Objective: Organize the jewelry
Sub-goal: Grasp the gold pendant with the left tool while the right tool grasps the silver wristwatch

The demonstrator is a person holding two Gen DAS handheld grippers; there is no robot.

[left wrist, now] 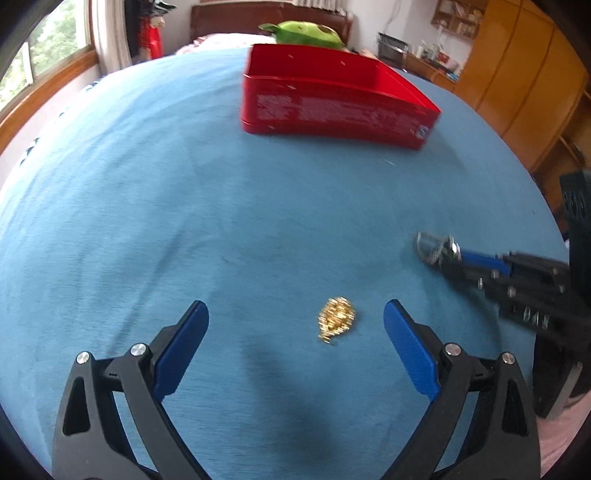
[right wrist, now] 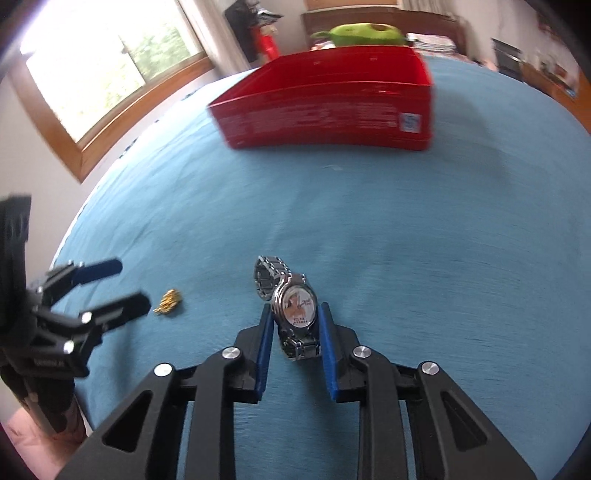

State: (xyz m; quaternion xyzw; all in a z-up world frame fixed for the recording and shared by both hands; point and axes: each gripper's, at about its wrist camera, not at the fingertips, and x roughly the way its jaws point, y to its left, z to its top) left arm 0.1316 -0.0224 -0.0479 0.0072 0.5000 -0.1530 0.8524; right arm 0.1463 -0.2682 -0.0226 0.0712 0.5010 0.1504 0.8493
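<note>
A silver wristwatch [right wrist: 295, 306] with a metal band stands between the blue pads of my right gripper [right wrist: 295, 314], which is shut on its case. In the left wrist view the same watch [left wrist: 434, 247] shows at the tip of the right gripper [left wrist: 452, 254]. A small heap of gold chain [left wrist: 336, 319] lies on the blue cloth between the wide-apart fingers of my left gripper [left wrist: 295, 314], which is open and touches nothing. The gold chain [right wrist: 168, 302] also shows just right of the left gripper [right wrist: 133, 284]. An open red box [left wrist: 332, 99] [right wrist: 332, 107] stands further back.
A blue cloth [left wrist: 147, 221] covers the surface. A green plush toy [left wrist: 306, 33] lies behind the red box. A window [right wrist: 110, 62] is at the left, wooden cabinets [left wrist: 517, 74] at the right. A person's pink sleeve [right wrist: 26, 432] shows at the lower left.
</note>
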